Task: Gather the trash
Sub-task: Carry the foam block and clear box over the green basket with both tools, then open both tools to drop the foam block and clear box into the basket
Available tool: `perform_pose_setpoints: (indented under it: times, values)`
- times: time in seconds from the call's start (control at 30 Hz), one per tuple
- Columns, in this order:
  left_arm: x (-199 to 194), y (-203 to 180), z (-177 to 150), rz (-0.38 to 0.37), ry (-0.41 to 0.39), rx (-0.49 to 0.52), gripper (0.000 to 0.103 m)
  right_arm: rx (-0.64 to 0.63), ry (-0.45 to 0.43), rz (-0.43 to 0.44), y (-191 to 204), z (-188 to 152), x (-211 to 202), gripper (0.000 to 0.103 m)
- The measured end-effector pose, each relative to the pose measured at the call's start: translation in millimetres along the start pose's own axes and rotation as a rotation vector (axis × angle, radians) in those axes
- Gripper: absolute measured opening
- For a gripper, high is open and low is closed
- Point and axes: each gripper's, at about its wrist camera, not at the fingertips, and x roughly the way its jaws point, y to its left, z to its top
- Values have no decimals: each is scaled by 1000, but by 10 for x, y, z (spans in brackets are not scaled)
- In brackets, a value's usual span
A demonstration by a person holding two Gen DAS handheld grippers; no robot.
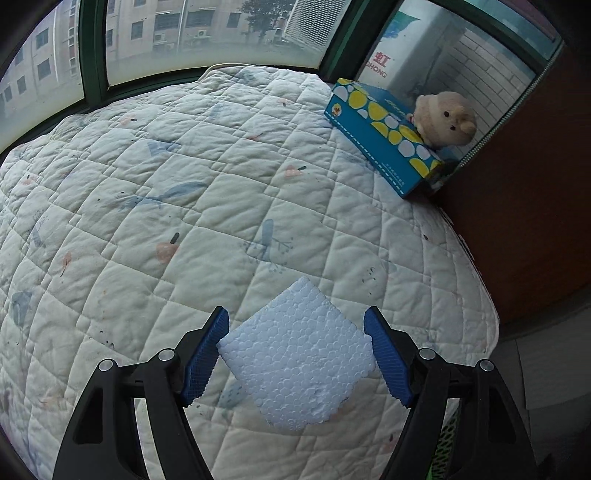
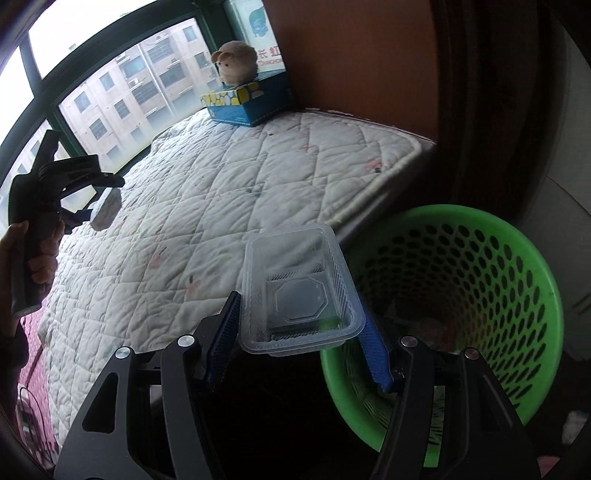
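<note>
Right gripper clamps a clear plastic tray beside the green basket, lower right; left gripper grips a foam block above the bed, likely for binning.

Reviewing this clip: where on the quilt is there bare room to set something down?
Most of the quilt lies bare, from the window side to the near edge. Only the far corner is crowded: tissue box with plush toy on top.

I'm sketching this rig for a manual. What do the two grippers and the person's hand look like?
Both the left gripper and right gripper have matte black linkage arms with silver pivot bolts and blue, finely ribbed finger pads. The bare hand grips a black handle.
</note>
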Motion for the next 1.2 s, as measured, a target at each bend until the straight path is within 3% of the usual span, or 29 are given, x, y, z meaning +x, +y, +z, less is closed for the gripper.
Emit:
perform_pose_setpoints:
  times: [0.3,0.7,0.8,1.0,1.2]
  values:
    - [-228,-684,-455,-90,16,149,73,77,-8,-74,-396,-130,-202,61]
    - [-169,-1400,-997,-163,83,284,73,139,0,-184,-766,-233,-323,62]
    - [-136,-1537,-1094,-173,96,307,73,154,2,-188,-850,-253,-334,62]
    - [-60,-1802,-1274,-185,120,359,73,190,-4,-189,-998,-283,-381,73]
    - [27,-2039,-1417,-202,146,406,73,183,-24,-198,-1052,-321,-528,73]
